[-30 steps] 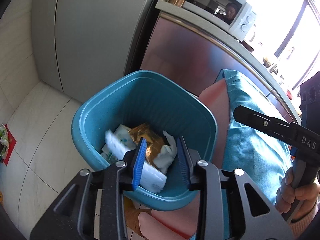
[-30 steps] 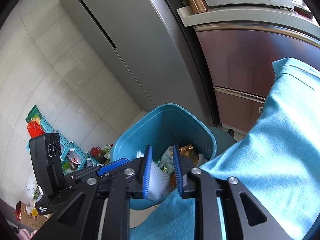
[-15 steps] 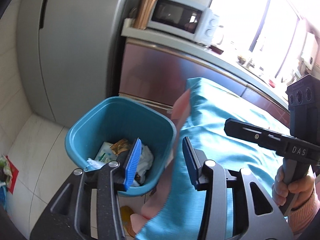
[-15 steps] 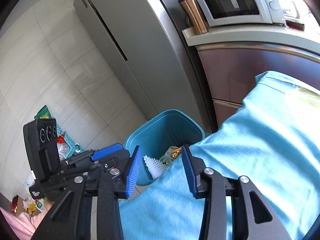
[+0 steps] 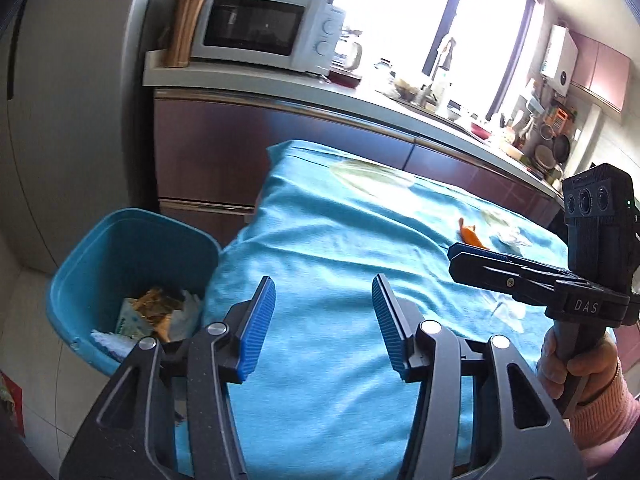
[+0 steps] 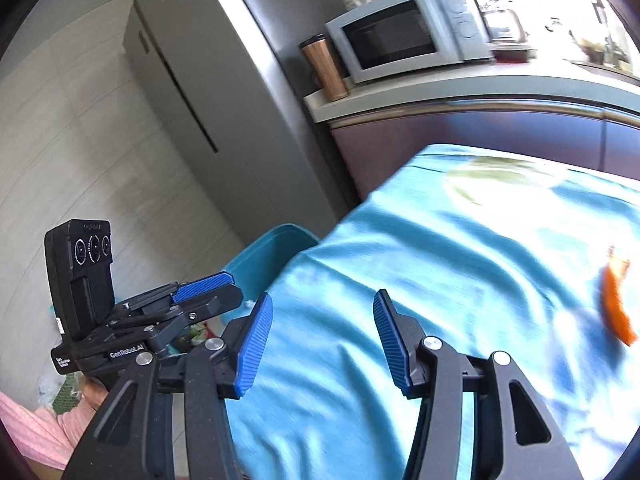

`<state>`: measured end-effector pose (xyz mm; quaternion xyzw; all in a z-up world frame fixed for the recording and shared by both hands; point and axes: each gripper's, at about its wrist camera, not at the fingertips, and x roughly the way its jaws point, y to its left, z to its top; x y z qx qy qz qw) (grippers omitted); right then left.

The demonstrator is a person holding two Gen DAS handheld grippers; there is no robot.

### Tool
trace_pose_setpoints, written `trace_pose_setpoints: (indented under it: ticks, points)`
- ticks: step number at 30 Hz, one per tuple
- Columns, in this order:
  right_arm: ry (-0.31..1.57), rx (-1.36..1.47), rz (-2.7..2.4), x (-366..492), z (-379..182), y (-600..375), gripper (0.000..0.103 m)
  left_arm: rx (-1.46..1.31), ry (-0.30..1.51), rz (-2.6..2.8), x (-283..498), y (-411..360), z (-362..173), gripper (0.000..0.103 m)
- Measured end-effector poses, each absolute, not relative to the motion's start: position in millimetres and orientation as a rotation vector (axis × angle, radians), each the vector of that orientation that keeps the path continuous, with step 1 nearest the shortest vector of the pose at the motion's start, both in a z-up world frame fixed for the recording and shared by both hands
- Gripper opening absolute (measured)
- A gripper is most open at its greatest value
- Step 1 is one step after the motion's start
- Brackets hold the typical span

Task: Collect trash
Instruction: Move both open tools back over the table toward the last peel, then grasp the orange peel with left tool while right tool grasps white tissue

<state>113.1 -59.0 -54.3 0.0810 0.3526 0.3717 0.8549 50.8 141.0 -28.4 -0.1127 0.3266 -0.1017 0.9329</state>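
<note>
My left gripper (image 5: 323,284) hovers over the blue tablecloth (image 5: 340,232), its jaws opening with nothing between them. The right gripper (image 6: 324,300) is beside it, jaws also opening and empty. Each shows in the other's view: the right gripper (image 5: 456,254) held by a hand, the left gripper (image 6: 224,286) at lower left. A teal bin (image 5: 132,248) stands on the floor at the table's left end and holds a gold wrapper (image 5: 154,308) and white tissues. In the right wrist view the bin (image 6: 272,252) peeks out past the cloth. An orange scrap (image 5: 470,236) lies farther along the cloth, and the same orange scrap (image 6: 618,308) is blurred.
A pale crumpled bit (image 5: 508,234) lies near the orange scrap. Behind the table runs a counter with a microwave (image 5: 264,28), a copper tumbler (image 5: 184,28) and dishes. A grey fridge (image 5: 72,120) stands behind the bin. Loose clutter (image 6: 66,394) lies on the floor.
Both grippers pulled back from over the bin and swung right above the table. Their jaws widened, and the white tissues they held now lie in the bin.
</note>
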Motion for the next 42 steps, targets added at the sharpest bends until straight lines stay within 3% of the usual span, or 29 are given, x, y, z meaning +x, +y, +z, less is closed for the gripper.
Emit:
trace_pose_setpoints:
  ticks: [20, 24, 35, 37, 39, 40, 42]
  points:
    - [0.664, 0.324, 0.216, 140.5, -70.0, -274.9, 0.052, -0.13, 0.844, -0.518, 152.1, -49.5, -51.9, 0.054]
    - [0.651, 0.362, 0.115, 151.0, -73.7, -311.6, 0.062, -0.132, 0.873, -0.529, 175.9, -73.4, -56.5, 0.055]
    - [0.73, 0.418, 0.107, 194.0, -94.4, -331.7, 0.063, -0.121, 0.928, -0.522, 220.9, -117.8, -63.5, 0.054]
    - [0.742, 0.423, 0.121, 197.8, -96.9, -329.9, 0.059, -0.121, 0.944, -0.522, 225.7, -121.5, -65.6, 0.052]
    - [0.753, 0.419, 0.125, 200.2, -100.1, -327.9, 0.044, -0.132, 0.969, -0.527, 231.1, -124.6, -71.3, 0.046]
    - [0.759, 0.421, 0.13, 201.2, -101.4, -327.9, 0.039, -0.134, 0.981, -0.526, 233.4, -126.5, -74.6, 0.037]
    - [0.763, 0.432, 0.139, 201.3, -104.3, -328.4, 0.027, -0.142, 0.983, -0.525, 234.7, -127.0, -77.3, 0.035]
